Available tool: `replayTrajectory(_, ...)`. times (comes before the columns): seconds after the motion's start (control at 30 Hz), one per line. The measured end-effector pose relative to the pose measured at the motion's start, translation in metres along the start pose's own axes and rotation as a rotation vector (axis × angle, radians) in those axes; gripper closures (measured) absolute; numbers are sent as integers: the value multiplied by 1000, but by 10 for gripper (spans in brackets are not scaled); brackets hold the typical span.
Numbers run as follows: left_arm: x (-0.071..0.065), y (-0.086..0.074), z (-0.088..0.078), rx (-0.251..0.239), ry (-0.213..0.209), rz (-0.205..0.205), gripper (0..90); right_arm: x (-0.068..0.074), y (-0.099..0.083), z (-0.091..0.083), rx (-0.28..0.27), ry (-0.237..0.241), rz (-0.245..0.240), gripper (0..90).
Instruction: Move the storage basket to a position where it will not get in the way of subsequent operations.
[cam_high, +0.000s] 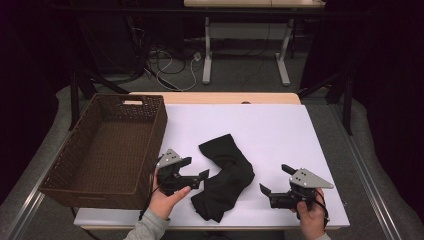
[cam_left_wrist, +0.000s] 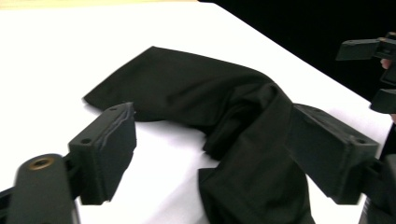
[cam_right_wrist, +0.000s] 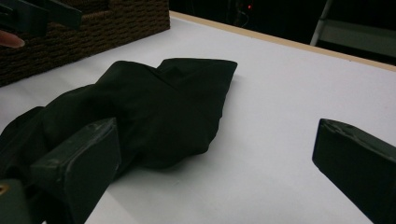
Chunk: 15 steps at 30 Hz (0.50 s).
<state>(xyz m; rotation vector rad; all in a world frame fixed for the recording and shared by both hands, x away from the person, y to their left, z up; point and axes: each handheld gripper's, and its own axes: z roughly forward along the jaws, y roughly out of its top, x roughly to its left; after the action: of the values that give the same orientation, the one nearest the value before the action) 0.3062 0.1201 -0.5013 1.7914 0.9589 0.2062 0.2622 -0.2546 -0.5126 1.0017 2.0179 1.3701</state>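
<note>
A crumpled black cloth (cam_high: 225, 175) lies on the white table top (cam_high: 270, 130), near its front edge. My left gripper (cam_high: 196, 167) stands open just left of the cloth, held above the table. In the left gripper view the cloth (cam_left_wrist: 210, 88) spreads beyond the gripper (cam_left_wrist: 210, 116), whose jaws stand wide apart and do not press on it. My right gripper (cam_high: 276, 180) is open to the right of the cloth, pointing at it with nothing between its fingers. From the right gripper view the cloth (cam_right_wrist: 159, 102) lies ahead and to the left of the gripper (cam_right_wrist: 217, 128).
A brown woven basket (cam_high: 155, 135) stands at the table's left, close behind the left gripper; its wall (cam_right_wrist: 93, 32) shows in the right gripper view. Bare white surface lies behind and to the right of the cloth. Desk legs and cables stand beyond the far edge.
</note>
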Motion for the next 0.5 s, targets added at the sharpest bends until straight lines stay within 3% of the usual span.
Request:
replayTrajectory(0.17,12,-4,-7,3,26,-51,6,4,19,16,59,39,-41,0)
replayTrajectory(0.27,14,-4,-6,0,44,-70,4,10,31,32,101,40,-72,0)
replayTrajectory(0.43,13,-6,-5,-3,43,-37,4,26,52,60,128,72,-122,7)
replayTrajectory(0.5,13,-6,-5,-8,35,-41,4,34,56,68,139,82,-168,83)
